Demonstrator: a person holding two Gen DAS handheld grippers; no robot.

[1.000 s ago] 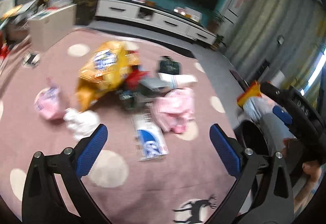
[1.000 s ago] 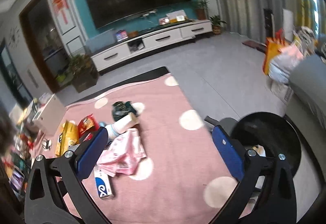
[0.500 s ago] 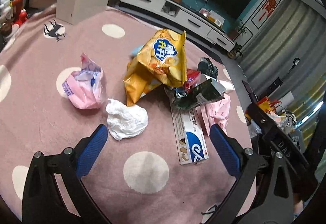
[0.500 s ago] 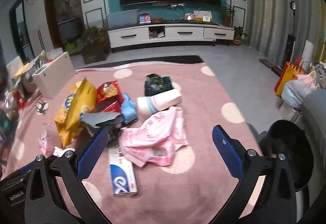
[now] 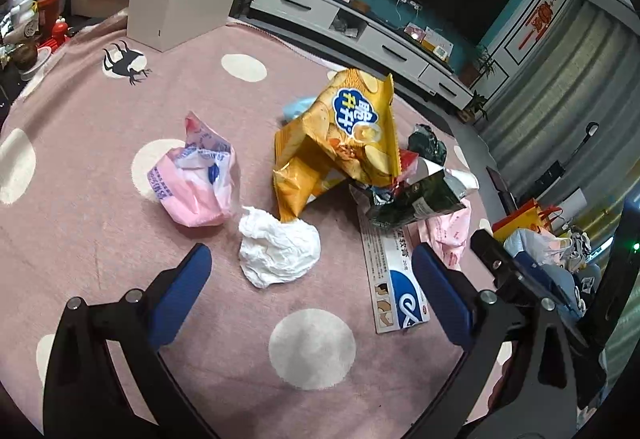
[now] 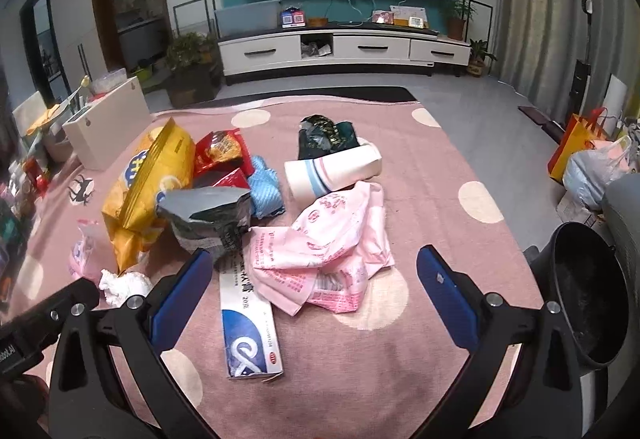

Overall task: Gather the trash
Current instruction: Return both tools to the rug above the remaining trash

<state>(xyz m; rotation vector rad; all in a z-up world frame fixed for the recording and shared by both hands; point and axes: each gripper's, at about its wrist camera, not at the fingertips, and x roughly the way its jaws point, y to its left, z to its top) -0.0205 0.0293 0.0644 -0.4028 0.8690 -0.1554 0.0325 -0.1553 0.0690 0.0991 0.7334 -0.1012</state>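
Note:
Trash lies piled on a pink dotted rug (image 5: 100, 239). A crumpled white tissue (image 5: 278, 249) lies just ahead of my open left gripper (image 5: 312, 279). A yellow chip bag (image 5: 344, 143), a pink plastic bag (image 5: 196, 179) and a white-and-blue box (image 5: 394, 279) lie around it. In the right wrist view, my open right gripper (image 6: 314, 289) hovers over a pink printed bag (image 6: 328, 243) and the white-and-blue box (image 6: 248, 323). A dark foil wrapper (image 6: 208, 219), a red snack bag (image 6: 222, 155), a white paper cup (image 6: 332, 169) and a black bin (image 6: 584, 295) show too. Both grippers hold nothing.
A white wooden box (image 5: 180, 5) stands at the rug's far left edge. A white TV cabinet (image 6: 344, 51) runs along the back wall, with a potted plant (image 6: 192, 71) beside it. Shopping bags (image 6: 588, 155) sit on the floor at right, past the bin.
Both cameras swung toward the trash pile. The left view moved in on the white tissue; the right view turned from the bin to the pink bag and box. Both grippers stayed open.

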